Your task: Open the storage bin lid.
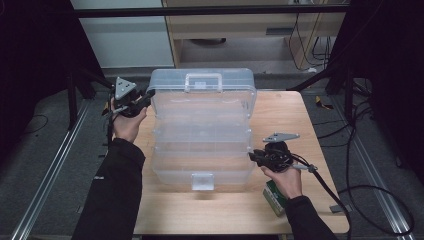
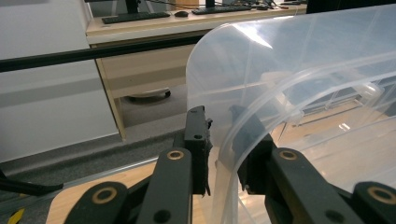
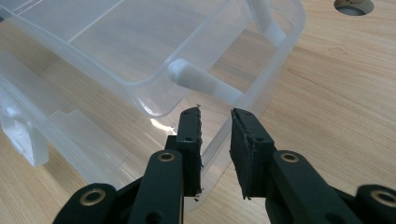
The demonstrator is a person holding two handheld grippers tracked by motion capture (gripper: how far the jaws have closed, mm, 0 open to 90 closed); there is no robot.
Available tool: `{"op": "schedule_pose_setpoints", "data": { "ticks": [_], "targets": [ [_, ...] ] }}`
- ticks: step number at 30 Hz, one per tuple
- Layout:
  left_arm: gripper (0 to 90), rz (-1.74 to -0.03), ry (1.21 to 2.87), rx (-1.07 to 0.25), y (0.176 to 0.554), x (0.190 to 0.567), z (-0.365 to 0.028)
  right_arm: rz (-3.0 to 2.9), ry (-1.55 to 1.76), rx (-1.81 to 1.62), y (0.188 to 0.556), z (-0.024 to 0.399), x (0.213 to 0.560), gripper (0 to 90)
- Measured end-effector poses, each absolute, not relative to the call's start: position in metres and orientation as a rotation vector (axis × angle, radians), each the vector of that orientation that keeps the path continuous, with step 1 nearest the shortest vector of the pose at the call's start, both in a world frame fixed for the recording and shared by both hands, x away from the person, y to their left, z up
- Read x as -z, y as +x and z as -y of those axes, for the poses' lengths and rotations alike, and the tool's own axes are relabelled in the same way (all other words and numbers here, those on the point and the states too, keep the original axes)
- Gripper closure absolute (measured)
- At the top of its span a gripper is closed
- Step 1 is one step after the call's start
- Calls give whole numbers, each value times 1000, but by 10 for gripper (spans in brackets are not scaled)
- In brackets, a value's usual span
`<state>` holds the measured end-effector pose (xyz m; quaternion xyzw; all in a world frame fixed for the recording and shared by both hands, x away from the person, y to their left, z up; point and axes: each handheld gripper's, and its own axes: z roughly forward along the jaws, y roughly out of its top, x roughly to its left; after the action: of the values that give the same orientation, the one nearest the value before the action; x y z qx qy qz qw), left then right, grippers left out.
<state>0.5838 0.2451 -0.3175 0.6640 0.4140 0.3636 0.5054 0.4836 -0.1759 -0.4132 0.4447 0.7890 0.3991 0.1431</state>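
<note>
High view: a clear plastic tiered organiser box sits fanned open mid-worktop, with a green carton (print unreadable) by the right wrist. Left gripper view: the left hand-held gripper straddles the lid's edge, though I cannot tell whether the jaws are pinching it. Right gripper view: the right hand-held gripper straddles a lower tray's rim, grip also unclear.

Overhead plus two close jaw-cams
</note>
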Motion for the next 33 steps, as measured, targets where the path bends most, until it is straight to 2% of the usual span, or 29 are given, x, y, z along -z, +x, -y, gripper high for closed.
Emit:
{"op": "schedule_pose_setpoints", "data": {
  "ticks": [33],
  "targets": [
    [813,-1059,1584,-905,619,318,-237,-2280,1281,-1147,483,176,412,744]
  ]
}}
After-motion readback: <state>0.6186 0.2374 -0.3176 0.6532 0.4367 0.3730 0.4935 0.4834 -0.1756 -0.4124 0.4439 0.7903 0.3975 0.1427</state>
